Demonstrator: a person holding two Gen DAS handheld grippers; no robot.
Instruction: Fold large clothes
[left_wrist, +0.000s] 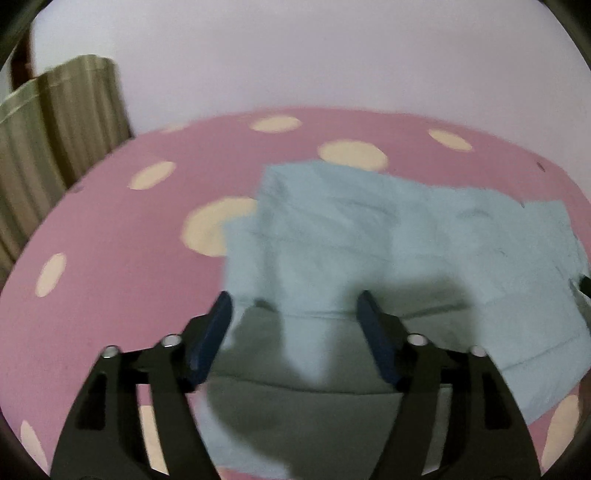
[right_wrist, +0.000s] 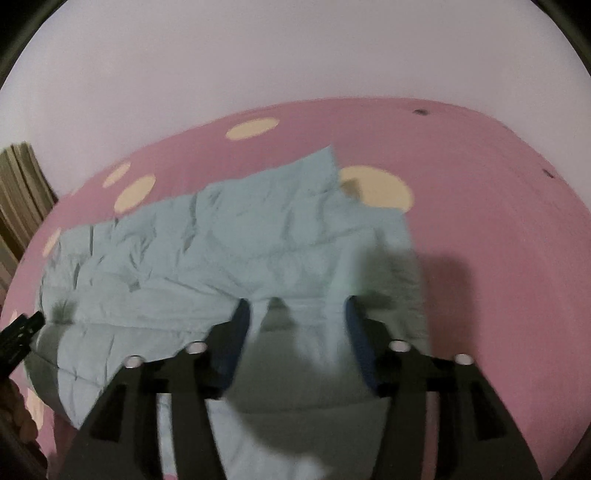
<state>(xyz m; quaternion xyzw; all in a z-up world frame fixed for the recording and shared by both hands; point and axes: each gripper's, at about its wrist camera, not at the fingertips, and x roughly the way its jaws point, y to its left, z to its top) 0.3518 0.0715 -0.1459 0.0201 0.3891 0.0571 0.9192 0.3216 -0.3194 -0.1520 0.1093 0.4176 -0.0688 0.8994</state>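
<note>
**Already folded once, both grippers standing open over the near edge**

Plainly the left gripper (left_wrist: 293, 310) stands wide, its dark blue pads (left_wrist: 210, 338) spread well apart with nothing pinched between them; a raised ridge of cloth sits in the gap, touching neither pad as far as the blur allows. The right gripper (right_wrist: 295, 317) is likewise parted, a similar peak of fabric standing free between its jaws. Neither tool has hold of anything.

Below both lies the pale blue garment (left_wrist: 369, 229), spread on the pink bedsheet (left_wrist: 110, 258) with its cream spots (left_wrist: 351, 153). In the right wrist view the garment (right_wrist: 221, 240) runs away to the left in a long, creased band, its far corner lapping one cream spot. A doubled layer shows along the near edge under each tool, so I judge a first fold has been laid down and let go.

What is left, by my reading: the piece is still long and wrinkled, so at least one more fold across its length, and some smoothing, seems due. A tan curtain (left_wrist: 55, 147) hangs at the far left against the plain wall (left_wrist: 295, 55).
</note>
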